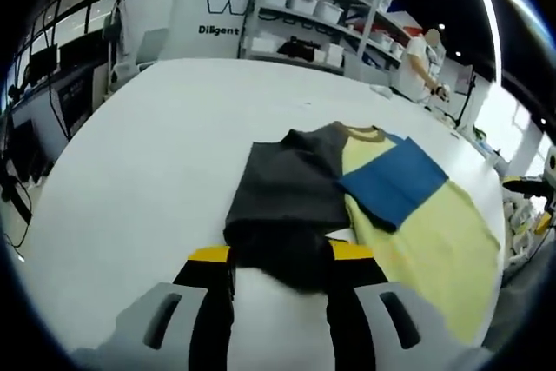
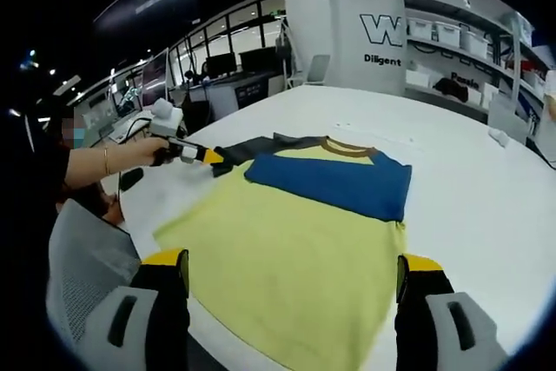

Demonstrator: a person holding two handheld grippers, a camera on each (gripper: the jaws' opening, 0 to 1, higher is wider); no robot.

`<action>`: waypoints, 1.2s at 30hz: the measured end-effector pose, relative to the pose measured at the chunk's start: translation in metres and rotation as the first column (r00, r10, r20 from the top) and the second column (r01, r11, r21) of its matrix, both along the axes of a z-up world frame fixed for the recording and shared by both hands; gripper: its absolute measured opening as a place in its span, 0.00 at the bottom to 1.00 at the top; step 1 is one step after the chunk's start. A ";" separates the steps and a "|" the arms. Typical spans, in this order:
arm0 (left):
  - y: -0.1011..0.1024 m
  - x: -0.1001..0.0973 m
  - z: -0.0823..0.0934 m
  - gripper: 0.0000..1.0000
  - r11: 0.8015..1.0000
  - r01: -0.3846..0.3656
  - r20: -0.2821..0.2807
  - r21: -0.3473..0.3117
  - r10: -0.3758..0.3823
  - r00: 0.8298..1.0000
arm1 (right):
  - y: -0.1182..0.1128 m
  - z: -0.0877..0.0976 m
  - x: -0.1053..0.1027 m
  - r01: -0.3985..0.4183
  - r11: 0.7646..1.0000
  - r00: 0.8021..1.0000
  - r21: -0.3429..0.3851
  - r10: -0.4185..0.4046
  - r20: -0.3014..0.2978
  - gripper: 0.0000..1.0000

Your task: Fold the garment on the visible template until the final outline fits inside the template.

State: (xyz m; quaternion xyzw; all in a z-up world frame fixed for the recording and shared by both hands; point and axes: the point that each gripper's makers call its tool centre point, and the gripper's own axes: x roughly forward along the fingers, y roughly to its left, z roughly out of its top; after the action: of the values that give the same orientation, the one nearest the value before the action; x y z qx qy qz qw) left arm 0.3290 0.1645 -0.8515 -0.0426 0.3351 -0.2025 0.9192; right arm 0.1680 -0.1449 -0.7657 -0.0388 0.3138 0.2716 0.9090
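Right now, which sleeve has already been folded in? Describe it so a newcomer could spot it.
On the white table lies a pale yellow shirt. Just below its brown collar, the blue sleeve lies flat across the chest. The other sleeve is dark grey, stretched sideways and pinched by the left gripper.

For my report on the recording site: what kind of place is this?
Probably a robotics lab or demonstration hall, not a home. A large white table carries the garment, metal shelving holds storage bins, and desks with monitors stand behind.
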 end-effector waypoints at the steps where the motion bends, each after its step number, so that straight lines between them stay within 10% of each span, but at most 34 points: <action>1: 0.000 0.002 0.001 0.34 1.000 -0.006 0.008 0.006 0.006 1.000 | -0.001 0.001 0.000 0.004 1.000 1.000 0.001 -0.004 0.003 0.99; 14: 0.018 0.008 0.009 0.00 0.998 -0.055 0.041 0.040 0.053 0.998 | -0.012 0.006 0.005 0.054 0.998 0.998 -0.023 -0.054 0.030 0.93; 36: -0.012 0.046 0.085 0.00 0.996 -0.045 0.208 0.072 0.029 0.978 | -0.016 0.005 0.005 0.067 0.997 0.997 -0.030 -0.066 0.027 0.92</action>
State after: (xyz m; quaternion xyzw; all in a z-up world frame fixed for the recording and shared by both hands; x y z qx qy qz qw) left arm 0.3752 0.1526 -0.7670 0.0075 0.2441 -0.1757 0.9537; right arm 0.1727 -0.1608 -0.7611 -0.0459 0.3074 0.2358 0.9207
